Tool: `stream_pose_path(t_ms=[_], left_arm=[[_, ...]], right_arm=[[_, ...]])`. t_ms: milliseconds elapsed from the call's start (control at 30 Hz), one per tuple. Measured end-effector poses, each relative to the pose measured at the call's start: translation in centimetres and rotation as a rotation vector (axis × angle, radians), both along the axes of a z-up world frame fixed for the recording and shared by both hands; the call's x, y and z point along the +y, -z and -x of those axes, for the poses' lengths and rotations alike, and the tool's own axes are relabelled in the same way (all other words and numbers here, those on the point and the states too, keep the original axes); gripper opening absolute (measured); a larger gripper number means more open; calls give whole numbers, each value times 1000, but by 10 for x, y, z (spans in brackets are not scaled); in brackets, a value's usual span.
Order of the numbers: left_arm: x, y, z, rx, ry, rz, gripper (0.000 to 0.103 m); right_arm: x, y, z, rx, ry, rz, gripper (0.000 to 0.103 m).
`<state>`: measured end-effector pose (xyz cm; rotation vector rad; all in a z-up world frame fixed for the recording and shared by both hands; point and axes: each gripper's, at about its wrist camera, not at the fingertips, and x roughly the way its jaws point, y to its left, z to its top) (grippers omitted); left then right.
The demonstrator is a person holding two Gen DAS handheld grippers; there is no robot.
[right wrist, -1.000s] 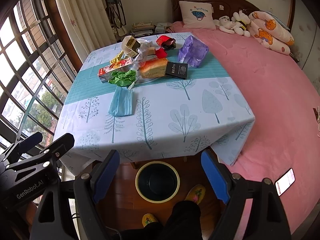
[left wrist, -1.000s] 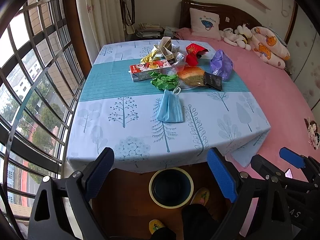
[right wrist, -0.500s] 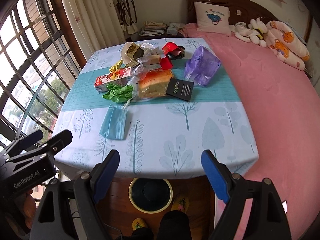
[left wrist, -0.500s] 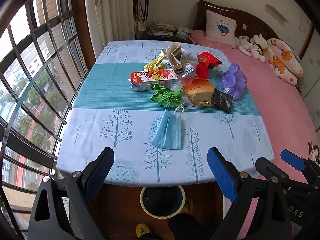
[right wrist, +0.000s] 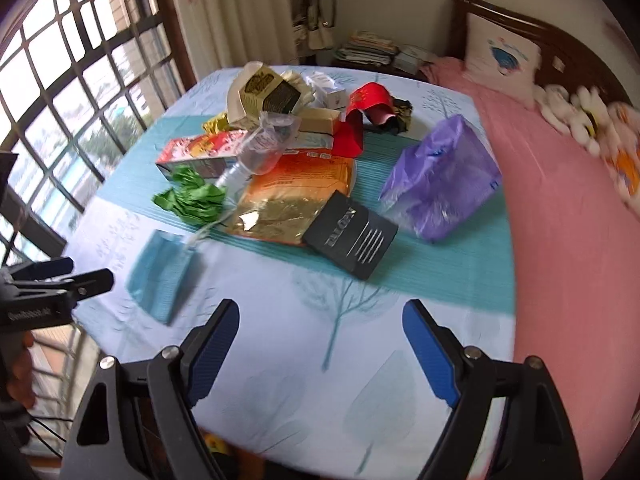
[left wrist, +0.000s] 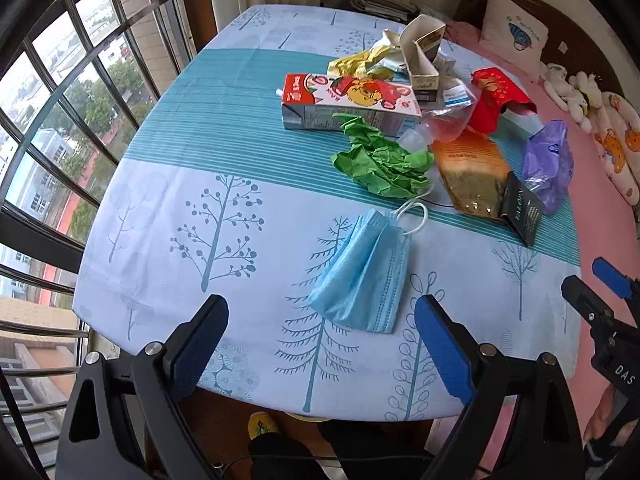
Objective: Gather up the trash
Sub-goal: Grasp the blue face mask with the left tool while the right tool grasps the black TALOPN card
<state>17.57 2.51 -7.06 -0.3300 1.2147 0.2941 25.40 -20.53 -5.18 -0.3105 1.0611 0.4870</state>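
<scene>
Trash lies across the tree-print tablecloth (left wrist: 192,216). A blue face mask (left wrist: 362,276) (right wrist: 166,276) lies nearest the front edge, just ahead of my open left gripper (left wrist: 320,334). Behind it are crumpled green paper (left wrist: 380,160) (right wrist: 190,198), a red juice carton (left wrist: 344,104) (right wrist: 200,152), an orange-gold packet (left wrist: 472,176) (right wrist: 296,200), a black box (left wrist: 524,214) (right wrist: 352,236), a purple bag (left wrist: 548,164) (right wrist: 440,184), a red packet (left wrist: 496,96) (right wrist: 362,116) and a torn cardboard box (left wrist: 420,52) (right wrist: 262,92). My right gripper (right wrist: 320,338) hangs open above the cloth, short of the black box.
A pink bed (right wrist: 568,208) with a pillow (right wrist: 504,56) and soft toys (left wrist: 572,84) runs along the right. Barred windows (left wrist: 60,120) close the left side. Papers (right wrist: 364,50) are stacked behind the table. A person's slipper (left wrist: 262,426) shows below the table edge.
Both grippers have risen and moved forward over the table. The trash now looks much closer, and the bin under the table edge has dropped out of sight.
</scene>
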Motion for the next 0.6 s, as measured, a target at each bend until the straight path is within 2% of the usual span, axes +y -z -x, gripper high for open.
stream_pose_path(t_ms=[267,433,600], left_arm=[[-7,38,-26,77,-45,3,93],[-12,48,-38,113,-49,-4,93],[-15,59,-50,149,-50,15,93]], right_arm=[[8,30,-61,15,-217,54,84],[20,44,-74,54,-357,76,84],[28,58,-77,109,-422,95,84]])
